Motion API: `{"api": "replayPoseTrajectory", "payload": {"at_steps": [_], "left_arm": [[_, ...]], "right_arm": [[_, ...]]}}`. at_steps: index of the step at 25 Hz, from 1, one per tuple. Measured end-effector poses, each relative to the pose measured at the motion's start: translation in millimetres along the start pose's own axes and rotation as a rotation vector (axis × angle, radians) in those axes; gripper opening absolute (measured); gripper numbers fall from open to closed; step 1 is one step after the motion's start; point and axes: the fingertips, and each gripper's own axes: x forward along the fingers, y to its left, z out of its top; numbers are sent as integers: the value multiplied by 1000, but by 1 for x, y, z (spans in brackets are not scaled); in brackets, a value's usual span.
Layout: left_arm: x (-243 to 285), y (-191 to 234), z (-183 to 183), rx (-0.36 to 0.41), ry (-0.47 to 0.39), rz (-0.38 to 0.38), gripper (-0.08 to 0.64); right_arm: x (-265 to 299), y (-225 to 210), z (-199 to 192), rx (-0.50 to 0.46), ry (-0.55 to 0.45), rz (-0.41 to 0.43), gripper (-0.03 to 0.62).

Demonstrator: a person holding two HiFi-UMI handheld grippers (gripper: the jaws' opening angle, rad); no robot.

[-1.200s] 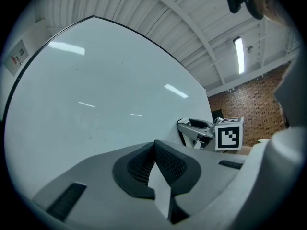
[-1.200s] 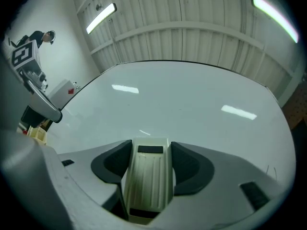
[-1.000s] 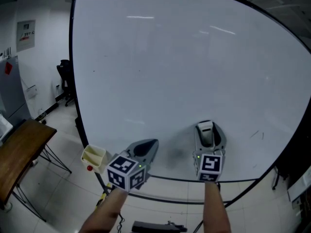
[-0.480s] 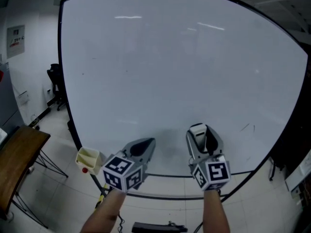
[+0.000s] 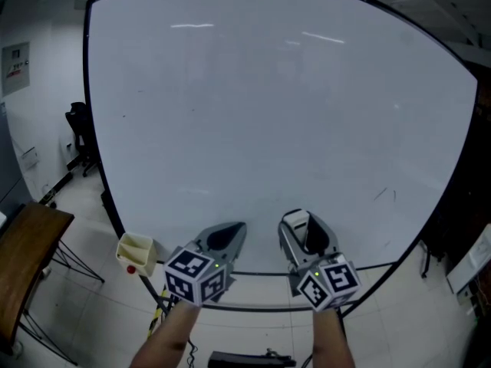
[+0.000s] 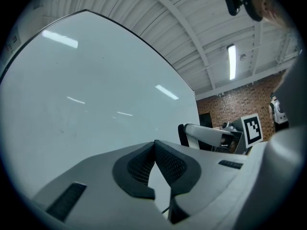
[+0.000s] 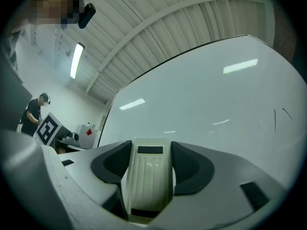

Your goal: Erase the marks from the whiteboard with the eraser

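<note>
A large whiteboard (image 5: 268,113) fills the head view, with a small dark mark (image 5: 385,194) at its lower right; that mark (image 7: 279,117) also shows in the right gripper view. My right gripper (image 5: 305,234) is shut on a cream-white eraser (image 5: 297,222), held in front of the board's lower middle, left of the mark. The eraser (image 7: 147,178) sits lengthwise between the jaws. My left gripper (image 5: 225,238) is shut with nothing in it, low beside the right one. Its fingertips (image 6: 154,152) meet at a point.
A small cream box (image 5: 136,248) with a red item hangs at the board's lower left corner. A wooden table (image 5: 23,259) stands at the left, a dark chair (image 5: 79,121) behind it. The board's black stand bar (image 5: 253,309) runs under both grippers.
The view has shifted right along the board. My right gripper with the eraser has dropped lower and slightly left, tilting. The left gripper has barely moved.
</note>
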Motion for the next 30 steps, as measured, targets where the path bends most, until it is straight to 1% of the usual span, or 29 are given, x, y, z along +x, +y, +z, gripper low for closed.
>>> {"api": "replayPoseTrajectory", "payload": {"at_steps": [4,7,13,30], "left_arm": [[0,0,2,-6,-9,0,-8],[-1,-1,2,-10,-15,-2,-8],[0,-2,-1,-18,-15,-8,-8],[5,-6,-2,-16,-11,-21,-8]], "right_arm": [[0,6,4,0,-1,17,262],[0,6,4,13,-2,19,262],[0,9,0,5,15,26,259],[-2,6,1,6,9,20,259]]}}
